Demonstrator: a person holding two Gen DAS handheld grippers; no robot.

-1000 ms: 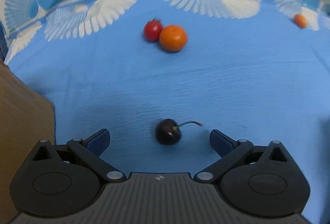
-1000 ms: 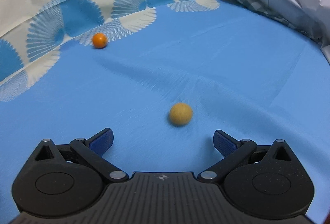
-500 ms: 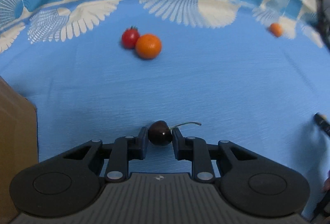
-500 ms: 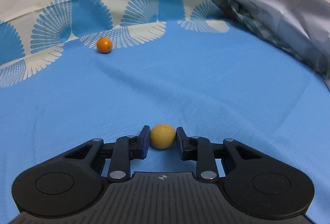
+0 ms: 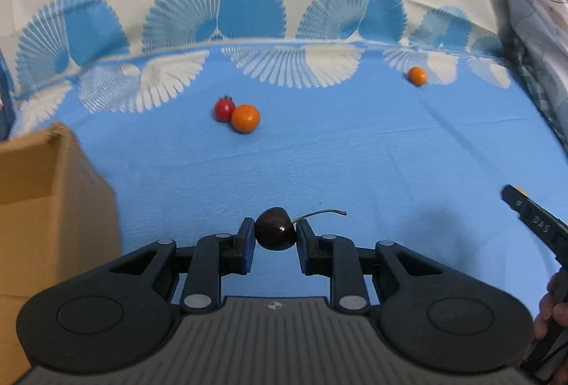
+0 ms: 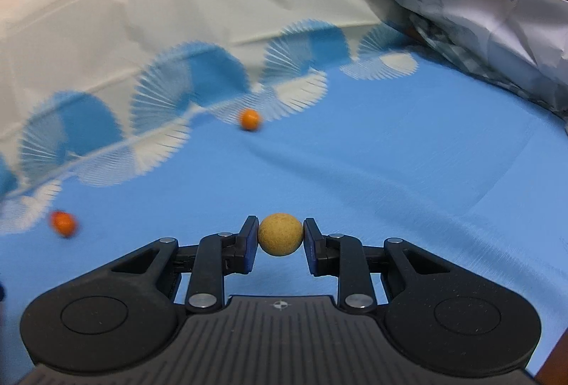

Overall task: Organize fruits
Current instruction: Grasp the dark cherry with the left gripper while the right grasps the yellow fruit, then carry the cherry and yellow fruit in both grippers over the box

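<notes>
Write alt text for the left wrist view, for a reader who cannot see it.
The left claw is shut on a dark cherry with its stem pointing right, above a blue cloth. A red tomato touching an orange fruit lies beyond, a smaller orange fruit far right, a cardboard box at left.

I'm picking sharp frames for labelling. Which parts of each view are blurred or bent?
Left wrist: cherry crisp, cardboard box edge and far small orange smeared, cloth border curved by the fisheye. Right wrist: tan ball sharp, both oranges and fan pattern motion-blurred.
</notes>
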